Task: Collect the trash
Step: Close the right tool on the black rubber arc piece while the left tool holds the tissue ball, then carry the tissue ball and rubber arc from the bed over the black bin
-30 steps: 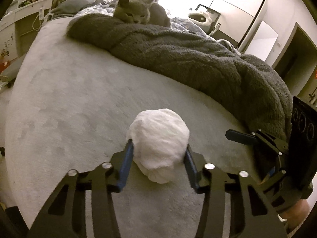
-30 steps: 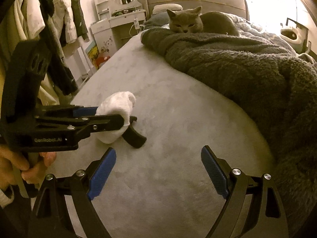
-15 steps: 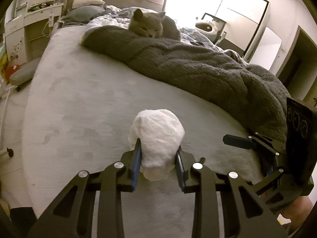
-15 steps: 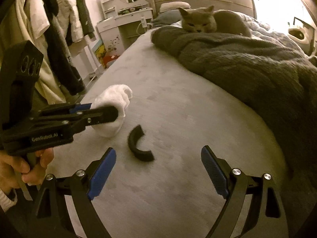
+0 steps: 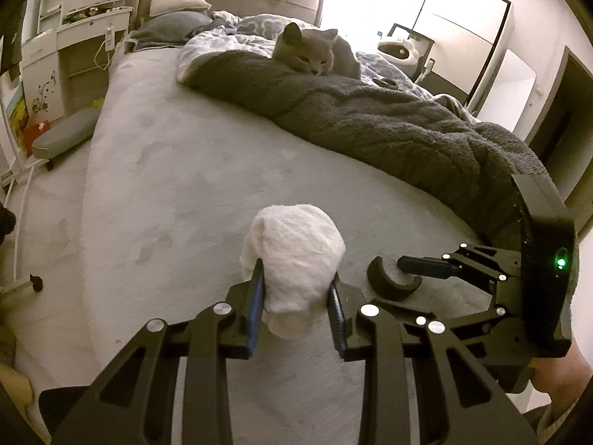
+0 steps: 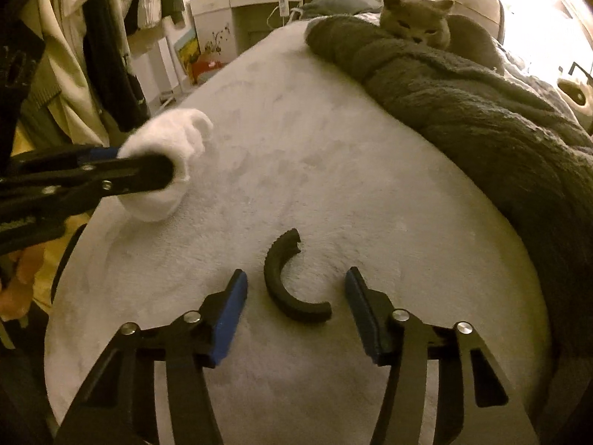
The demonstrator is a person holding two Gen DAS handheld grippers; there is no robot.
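My left gripper [image 5: 296, 302] is shut on a white crumpled wad of tissue [image 5: 294, 256] and holds it above the grey bed sheet [image 5: 178, 193]; the wad also shows in the right wrist view [image 6: 163, 174]. A black curved rubber piece [image 6: 289, 282] lies on the sheet. My right gripper [image 6: 296, 307] is open, with its blue pads on either side of the black piece, not touching it. The black piece also shows in the left wrist view [image 5: 391, 280], next to the right gripper's finger [image 5: 426, 265].
A grey cat [image 5: 315, 53] lies at the head of the bed on a dark grey blanket [image 5: 389, 126] along the right side. A white dresser [image 5: 70, 44] and hanging clothes [image 6: 103, 48] stand left of the bed. A small grey stool [image 5: 63, 137] is on the floor.
My left gripper lifted the tissue wad off the sheet, uncovering the black curved piece. My right gripper moved forward and narrowed around that piece.
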